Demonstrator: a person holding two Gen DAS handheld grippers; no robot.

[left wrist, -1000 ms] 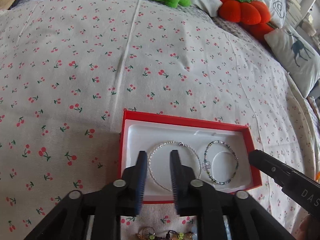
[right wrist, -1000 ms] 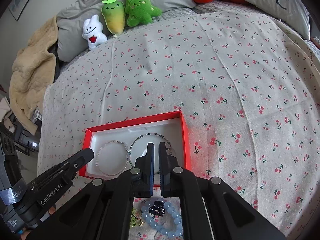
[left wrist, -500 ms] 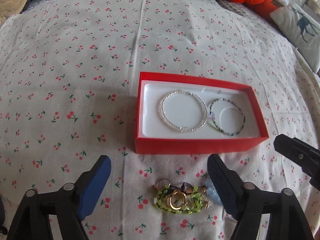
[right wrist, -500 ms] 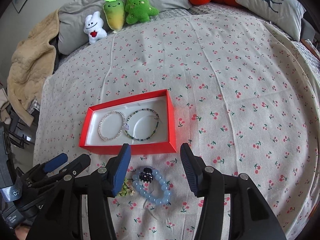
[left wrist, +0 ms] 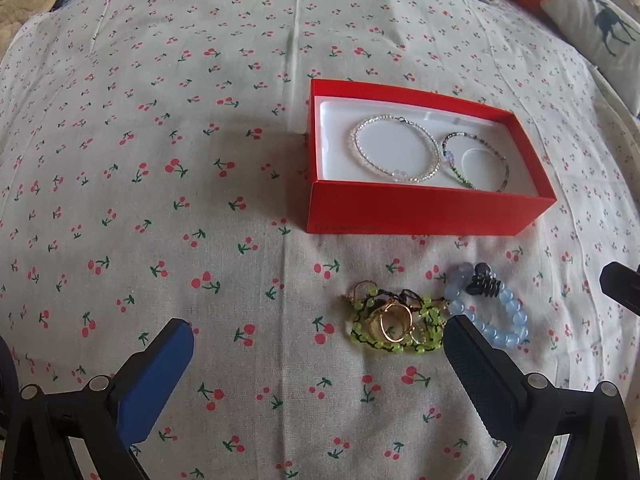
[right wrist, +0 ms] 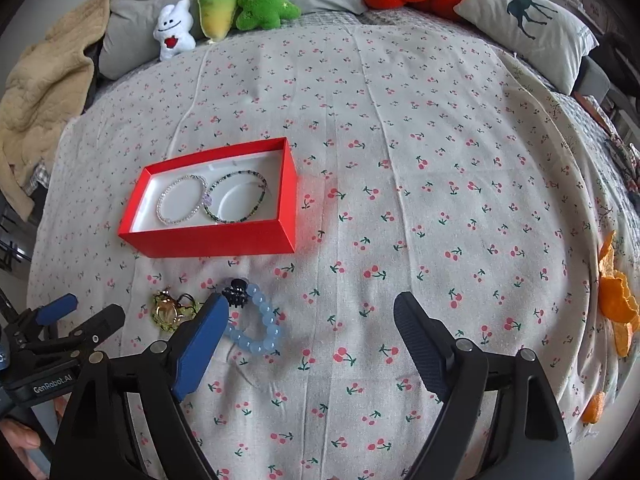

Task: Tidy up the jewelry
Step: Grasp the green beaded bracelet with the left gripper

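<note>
A red box with a white lining sits on the cherry-print bedspread; it also shows in the right wrist view. Inside lie a clear bead bracelet and a dark green bead bracelet. In front of the box lies a tangle of green beads and gold rings, and beside it a blue bead bracelet with a small black hair claw. My left gripper is open and empty, just before the tangle. My right gripper is open and empty, right of the blue bracelet.
Plush toys and pillows line the far edge of the bed. A beige blanket hangs at the far left. Orange peel lies near the right edge.
Both grippers have pulled back from over the box toward me and opened wide. The loose jewelry in front of the box has come into full view.
</note>
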